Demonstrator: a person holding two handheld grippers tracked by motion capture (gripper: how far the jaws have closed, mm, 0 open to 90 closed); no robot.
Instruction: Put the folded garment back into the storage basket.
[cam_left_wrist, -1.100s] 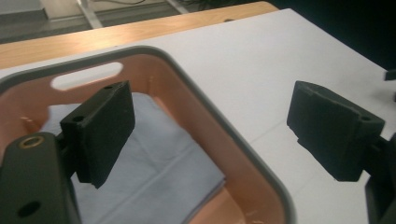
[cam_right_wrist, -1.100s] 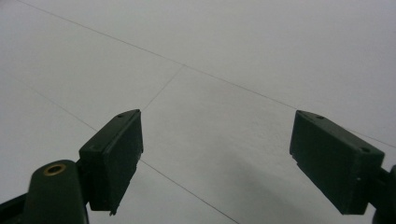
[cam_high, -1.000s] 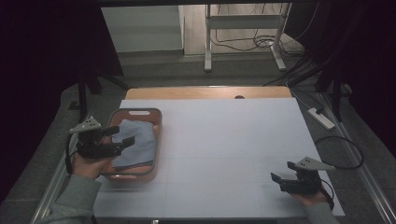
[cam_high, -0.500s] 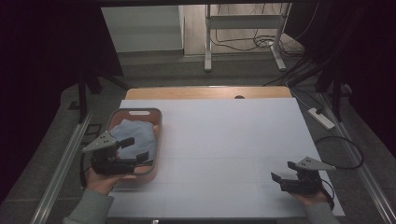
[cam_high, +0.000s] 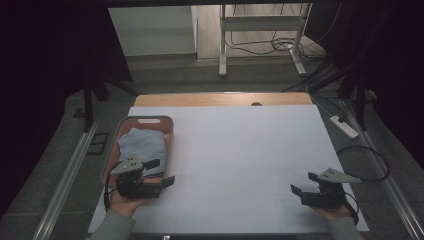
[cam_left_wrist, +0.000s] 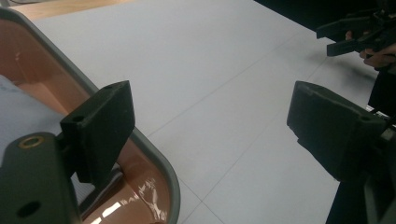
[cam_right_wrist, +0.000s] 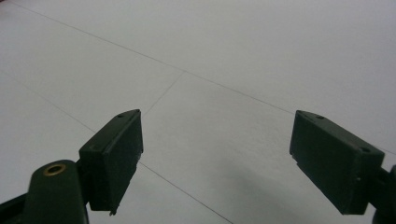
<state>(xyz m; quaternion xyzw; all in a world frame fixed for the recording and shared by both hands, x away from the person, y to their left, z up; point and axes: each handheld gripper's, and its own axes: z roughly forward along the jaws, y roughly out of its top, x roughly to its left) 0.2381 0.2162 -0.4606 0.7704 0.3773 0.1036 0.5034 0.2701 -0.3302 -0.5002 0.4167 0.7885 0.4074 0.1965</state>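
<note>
Inside, tray (cam_high: 167, 131) holds folded cloth (cam_high: 144, 145) (light blue).

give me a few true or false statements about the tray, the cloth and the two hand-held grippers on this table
1. The pale blue folded cloth lies inside the brown grey-rimmed plastic tray. True.
2. The left hand-held gripper is shut on the cloth. False: its jaws stand open over the tray's near end, with nothing between them.
3. The right hand-held gripper is open above the bare white table surface. True.
4. The tray sits at the right edge of the table. False: it sits along the left edge.
5. The right hand-held gripper holds a second cloth. False: its jaws are empty, as the right gripper view shows.
</note>
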